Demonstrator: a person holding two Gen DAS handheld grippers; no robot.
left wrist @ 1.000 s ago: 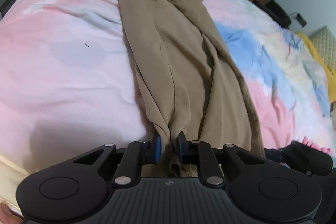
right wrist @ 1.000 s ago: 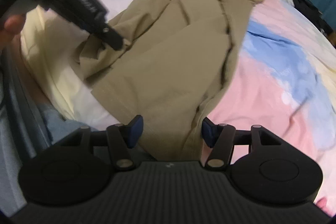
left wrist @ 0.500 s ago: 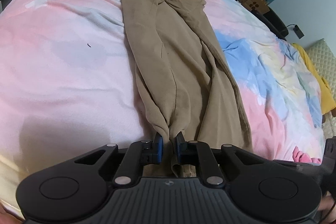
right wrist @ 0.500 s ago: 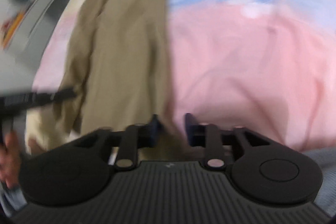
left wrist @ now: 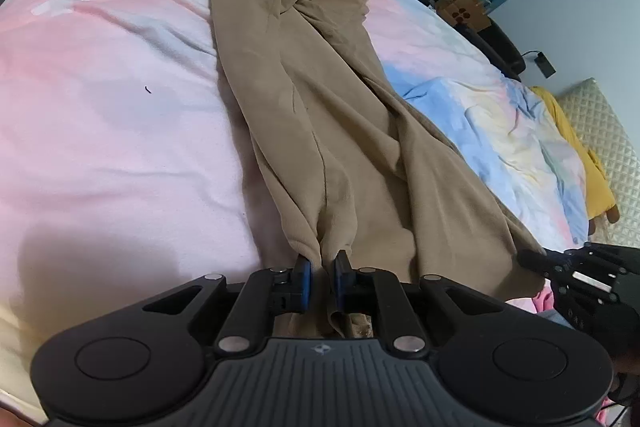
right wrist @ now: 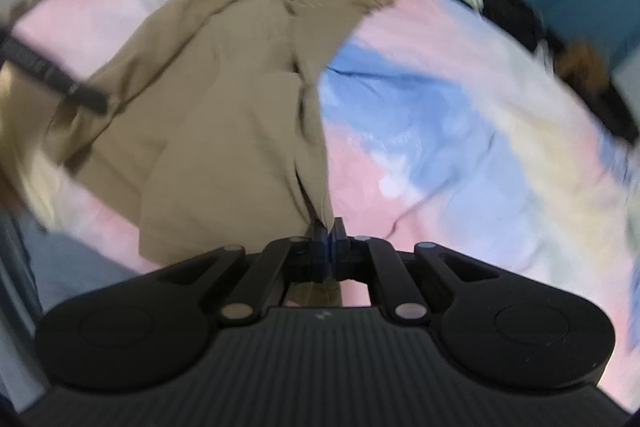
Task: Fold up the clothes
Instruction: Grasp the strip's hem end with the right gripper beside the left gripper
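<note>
While pinched at its near hem by left tool (left wrist: 321, 267) and, seemingly, right tool (right wrist: 329, 241), tan garment (left wrist: 320, 115) lies lengthwise on bed (left wrist: 120, 131): soft, limp, light; best held at corners.

The right gripper (right wrist: 329, 227), spread wide a second ago, has closed and now pinches the near edge of the tan garment (right wrist: 240, 115). The garment's (left wrist: 320, 115) far end has drawn in tighter, and the near hem lies wider across the bed (left wrist: 100, 147).
</note>
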